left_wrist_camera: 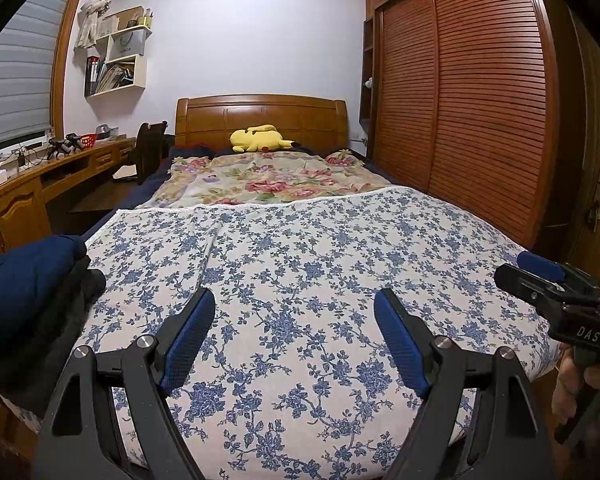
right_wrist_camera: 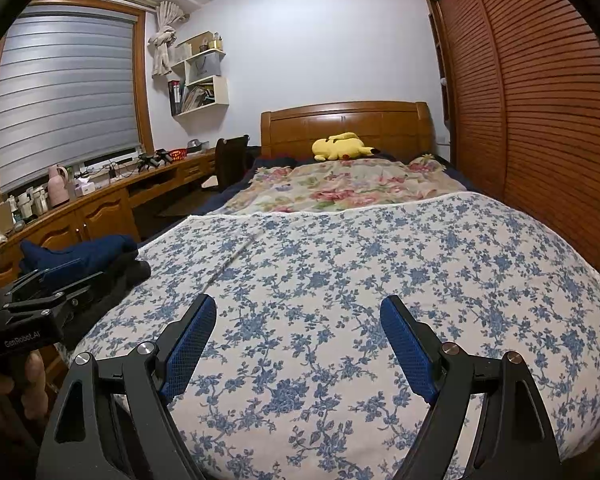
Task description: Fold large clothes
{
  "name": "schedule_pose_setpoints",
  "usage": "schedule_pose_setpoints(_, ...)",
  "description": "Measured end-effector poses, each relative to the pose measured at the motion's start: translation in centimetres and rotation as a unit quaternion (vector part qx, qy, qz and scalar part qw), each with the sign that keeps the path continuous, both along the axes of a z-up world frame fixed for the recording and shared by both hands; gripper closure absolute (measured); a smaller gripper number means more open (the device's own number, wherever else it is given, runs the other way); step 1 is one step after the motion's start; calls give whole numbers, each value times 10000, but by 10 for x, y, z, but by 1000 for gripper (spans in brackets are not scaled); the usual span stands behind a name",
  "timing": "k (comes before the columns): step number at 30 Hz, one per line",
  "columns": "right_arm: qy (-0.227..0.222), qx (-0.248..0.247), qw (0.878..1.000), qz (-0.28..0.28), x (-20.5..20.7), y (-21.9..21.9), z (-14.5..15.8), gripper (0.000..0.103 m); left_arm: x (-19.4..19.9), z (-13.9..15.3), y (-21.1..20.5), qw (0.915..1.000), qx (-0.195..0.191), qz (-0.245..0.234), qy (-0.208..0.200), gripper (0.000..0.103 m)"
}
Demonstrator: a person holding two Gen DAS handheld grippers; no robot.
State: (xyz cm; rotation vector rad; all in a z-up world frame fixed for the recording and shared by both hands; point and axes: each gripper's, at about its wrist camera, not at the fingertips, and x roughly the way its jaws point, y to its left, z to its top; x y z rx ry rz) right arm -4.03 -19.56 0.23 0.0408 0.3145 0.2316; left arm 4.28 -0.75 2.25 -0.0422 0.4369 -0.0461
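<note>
The left tool (left_wrist_camera: 294,300) is released, its 2 blue-padded fingers (left_wrist_camera: 188,340) spread wide and holding nothing above the blue-and-white floral sheet (left_wrist_camera: 300,248) that covers the near part of the bed (left_wrist_camera: 260,118). The right tool (right_wrist_camera: 298,306) is likewise released, with its fingers (right_wrist_camera: 408,348) apart over the same sheet and nothing between them. In the left wrist view the right tool appears at the right edge, where its black body carries the white letters "DAS"; further characters are cut off. In the right wrist view the left tool appears at the lower left edge, and its body reads "GenRobot.AI". The clothes to be folded lie in a pile (left_wrist_camera: 32,288) at the left edge of the bed, a navy garment (right_wrist_camera: 80,252) on top of a dark grey or black garment (right_wrist_camera: 128,276); neither tool touches the pile. Beyond the blue sheet lies a blanket with a pink flower print (left_wrist_camera: 268,180), and a yellow plush toy (left_wrist_camera: 258,138) rests against the wooden headboard. A slatted wooden wardrobe (left_wrist_camera: 472,100) stands along the right side of the bed. A wooden desk (right_wrist_camera: 100,204) runs along the left wall beneath a window with a lowered blind (right_wrist_camera: 64,96). White wall shelves (right_wrist_camera: 204,80) hold books and a paper bag; its print is too small to read.
</note>
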Motion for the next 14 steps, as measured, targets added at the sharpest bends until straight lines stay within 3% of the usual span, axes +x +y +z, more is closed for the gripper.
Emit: schedule_pose_setpoints(14,17,11,10000,21,1,-2,-1,18,-1,2,0,10000,-3,-9,-12,21)
